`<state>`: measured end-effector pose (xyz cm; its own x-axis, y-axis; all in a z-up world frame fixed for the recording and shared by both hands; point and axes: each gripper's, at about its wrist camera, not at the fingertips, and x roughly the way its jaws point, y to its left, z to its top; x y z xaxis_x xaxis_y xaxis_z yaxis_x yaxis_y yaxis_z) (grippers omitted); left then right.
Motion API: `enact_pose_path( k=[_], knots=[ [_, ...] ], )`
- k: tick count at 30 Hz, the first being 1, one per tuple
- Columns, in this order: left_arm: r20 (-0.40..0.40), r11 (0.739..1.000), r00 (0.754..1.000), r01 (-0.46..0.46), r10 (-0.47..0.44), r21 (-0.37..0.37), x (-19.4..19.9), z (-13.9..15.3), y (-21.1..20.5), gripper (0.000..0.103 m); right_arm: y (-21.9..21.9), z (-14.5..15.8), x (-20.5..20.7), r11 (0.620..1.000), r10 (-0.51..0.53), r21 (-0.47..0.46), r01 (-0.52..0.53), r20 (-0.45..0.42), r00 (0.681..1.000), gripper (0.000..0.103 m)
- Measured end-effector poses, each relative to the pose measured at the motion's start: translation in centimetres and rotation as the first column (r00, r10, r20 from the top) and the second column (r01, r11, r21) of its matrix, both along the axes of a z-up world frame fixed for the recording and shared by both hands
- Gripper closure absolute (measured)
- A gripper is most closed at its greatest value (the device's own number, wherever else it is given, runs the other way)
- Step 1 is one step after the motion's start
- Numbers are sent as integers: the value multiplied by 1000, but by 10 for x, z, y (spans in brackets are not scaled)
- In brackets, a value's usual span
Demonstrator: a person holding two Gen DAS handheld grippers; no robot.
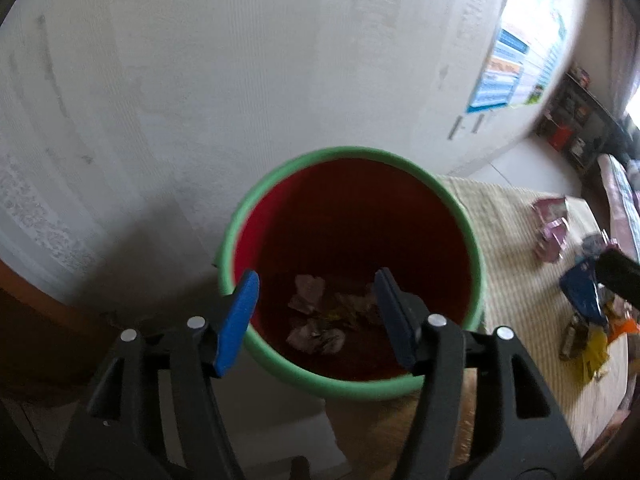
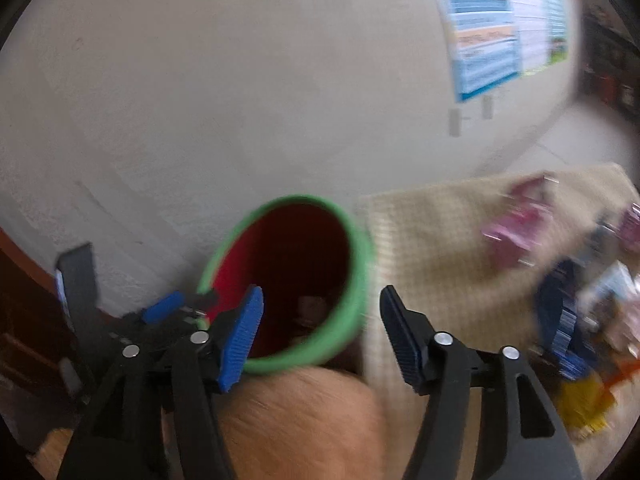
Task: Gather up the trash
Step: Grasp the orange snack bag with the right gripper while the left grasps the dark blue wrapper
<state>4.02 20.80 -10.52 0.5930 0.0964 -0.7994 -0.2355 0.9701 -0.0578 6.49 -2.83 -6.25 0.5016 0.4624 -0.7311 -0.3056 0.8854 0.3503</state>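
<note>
Left wrist view puts us right over the bin, red inside with a green rim, standing against the wall at the edge of the woven mat. Our left gripper hangs above the opening with its jaws standing well apart and nothing between them; crumpled wrappers lie at the bottom of the bin. On the right wrist view, which is badly blurred, our right gripper is also spread wide and empty, pointing at the bin's rim and the near edge of the mat. The trash pile waits further along the mat: a pink packet, a dark blue one, something yellow beneath. So we judge both hands are free and the next pickup is the job. To do it well, we should come down on one wrapper at a time, taking an outlying piece such as the pink packet, pinching a raised fold rather than scraping the mat, and close fully before lifting. Then carry it right over the middle of the bin before letting go, since light wrappers drift and the rim is close to the mat.
</note>
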Motion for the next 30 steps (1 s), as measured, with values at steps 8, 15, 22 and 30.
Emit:
enact_pose_path(
  k=[8, 15, 22, 30],
  knots=[
    [-10, 994, 994, 112, -112, 15, -1, 1, -45, 42, -156, 5, -43, 896, -408, -128, 425, 138, 903, 40],
    [-13, 978, 979, 202, -202, 49, -7, 8, -85, 41, -250, -43, -36, 830, -555, -97, 549, -54, 830, 31],
    [-7, 963, 966, 260, -260, 70, -18, 19, -111, 40, -267, -76, -28, 812, -558, 40, 582, -236, 796, 55],
    [-8, 943, 945, 326, -326, 70, -20, 24, -143, 40, -268, -49, -55, 815, -554, 112, 568, -139, 821, 76]
  ],
)
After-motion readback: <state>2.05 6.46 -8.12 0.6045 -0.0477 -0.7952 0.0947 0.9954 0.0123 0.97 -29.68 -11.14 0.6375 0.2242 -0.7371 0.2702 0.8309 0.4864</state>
